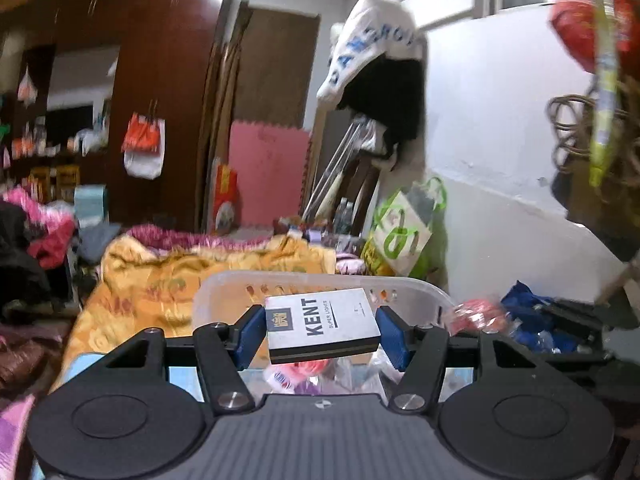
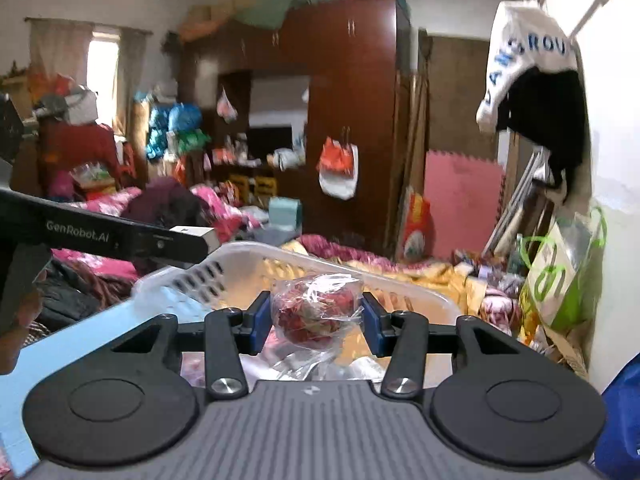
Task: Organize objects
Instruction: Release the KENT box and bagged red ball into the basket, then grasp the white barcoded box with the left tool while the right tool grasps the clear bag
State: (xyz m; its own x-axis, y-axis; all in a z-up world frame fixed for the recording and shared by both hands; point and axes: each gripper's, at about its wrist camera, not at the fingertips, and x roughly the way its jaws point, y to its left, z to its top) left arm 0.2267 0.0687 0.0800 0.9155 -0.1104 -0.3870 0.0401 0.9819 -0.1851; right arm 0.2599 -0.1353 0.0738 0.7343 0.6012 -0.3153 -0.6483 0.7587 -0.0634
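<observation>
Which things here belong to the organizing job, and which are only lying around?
Part of the job:
- Kent box, held in the left claw
- clear bag of red bits, held in the right claw
- white basket

Just lying about:
- yellow blanket
- green-and-white bag
- pink foam mat
- brown wardrobe

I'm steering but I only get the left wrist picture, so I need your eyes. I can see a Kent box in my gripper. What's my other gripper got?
Observer: The right gripper is shut on a clear plastic-wrapped bundle of red stuff.
Operator: Is it over the white basket too?
Observer: Yes, the white basket sits just beyond and below that bundle.
Operator: Can you see my left gripper from there?
Observer: Yes, the left gripper's black side reaches in from the left edge, with the Kent box poking out at its tip, near the basket's rim.
</observation>
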